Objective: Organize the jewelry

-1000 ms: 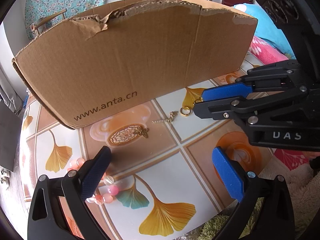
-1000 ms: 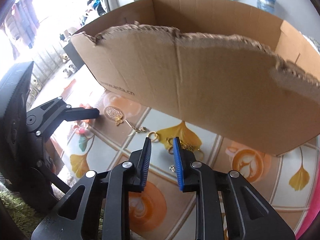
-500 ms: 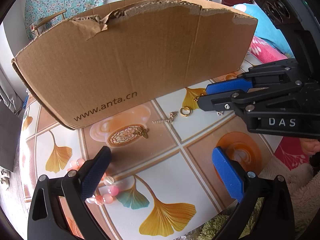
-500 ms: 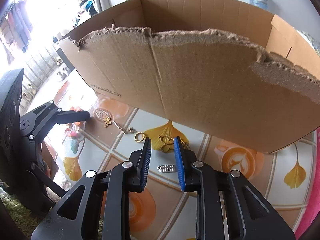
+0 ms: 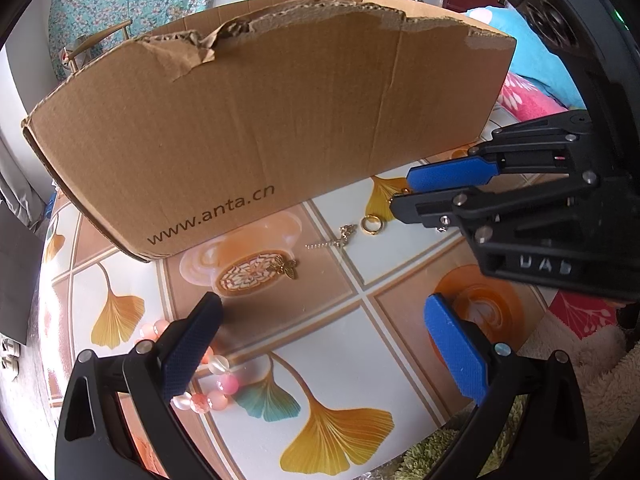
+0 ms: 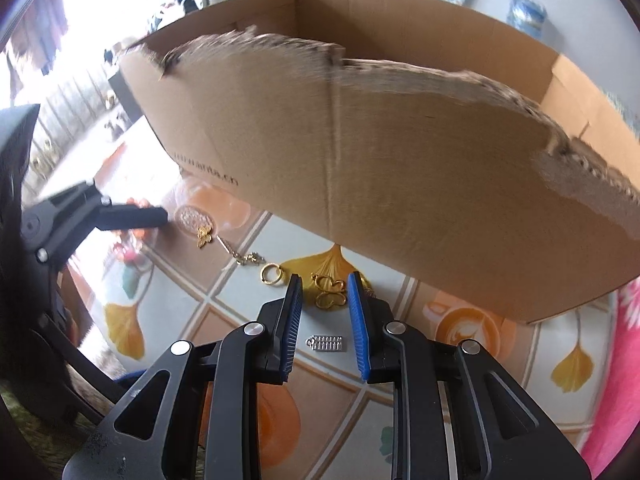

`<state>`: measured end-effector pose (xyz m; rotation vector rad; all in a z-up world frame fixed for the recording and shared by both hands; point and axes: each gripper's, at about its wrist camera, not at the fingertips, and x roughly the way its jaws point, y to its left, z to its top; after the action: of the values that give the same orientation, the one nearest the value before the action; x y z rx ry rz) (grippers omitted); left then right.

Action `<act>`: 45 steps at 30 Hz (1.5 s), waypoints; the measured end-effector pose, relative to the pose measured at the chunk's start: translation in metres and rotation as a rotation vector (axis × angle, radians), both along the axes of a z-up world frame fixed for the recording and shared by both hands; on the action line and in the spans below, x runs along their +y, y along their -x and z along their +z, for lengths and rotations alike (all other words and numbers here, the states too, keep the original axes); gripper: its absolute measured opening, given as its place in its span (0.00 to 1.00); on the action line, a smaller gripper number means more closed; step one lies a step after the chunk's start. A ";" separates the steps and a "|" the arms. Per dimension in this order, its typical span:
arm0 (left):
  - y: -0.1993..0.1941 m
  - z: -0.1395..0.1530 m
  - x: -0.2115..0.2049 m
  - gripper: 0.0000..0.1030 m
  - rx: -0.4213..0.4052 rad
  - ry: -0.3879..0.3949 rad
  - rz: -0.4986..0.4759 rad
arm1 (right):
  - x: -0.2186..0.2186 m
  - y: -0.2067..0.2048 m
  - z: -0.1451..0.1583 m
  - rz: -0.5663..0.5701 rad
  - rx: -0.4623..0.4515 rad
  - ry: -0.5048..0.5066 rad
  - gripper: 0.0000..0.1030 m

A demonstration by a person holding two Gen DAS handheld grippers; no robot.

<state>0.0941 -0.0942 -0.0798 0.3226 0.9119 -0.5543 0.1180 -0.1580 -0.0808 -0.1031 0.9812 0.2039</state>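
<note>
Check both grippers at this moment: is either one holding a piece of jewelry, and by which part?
Nothing is held. The right gripper frames the gold butterfly-shaped piece on the table with its pads apart from it. The left gripper stands wide open above the tabletop.

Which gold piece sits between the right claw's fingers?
The openwork gold butterfly pendant, by the ginkgo leaf. The gold ring and the solid butterfly charm lie farther left.

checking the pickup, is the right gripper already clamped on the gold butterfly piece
No: in the right wrist view the gold butterfly piece lies on the table between the right gripper pads with a gap on each side.
</note>
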 end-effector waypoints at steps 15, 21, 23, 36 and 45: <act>0.000 0.001 0.011 0.93 -0.022 0.003 0.040 | -0.001 0.008 0.001 -0.013 0.002 -0.054 0.11; -0.005 0.013 0.019 0.70 -0.083 0.008 0.073 | -0.009 0.011 0.003 -0.022 0.006 -0.082 0.11; -0.010 0.013 0.022 0.60 -0.071 0.016 0.079 | -0.011 0.010 0.003 -0.023 0.006 -0.088 0.11; -0.018 0.009 0.010 0.20 -0.042 -0.032 -0.032 | -0.036 0.013 0.015 -0.011 0.018 -0.121 0.11; -0.025 0.012 0.007 0.12 -0.033 -0.021 -0.077 | -0.043 0.009 0.017 -0.014 0.015 -0.134 0.11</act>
<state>0.1187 -0.0869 -0.0682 0.3866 0.8769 -0.6092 0.1088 -0.2013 -0.0638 0.0279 0.9808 0.2569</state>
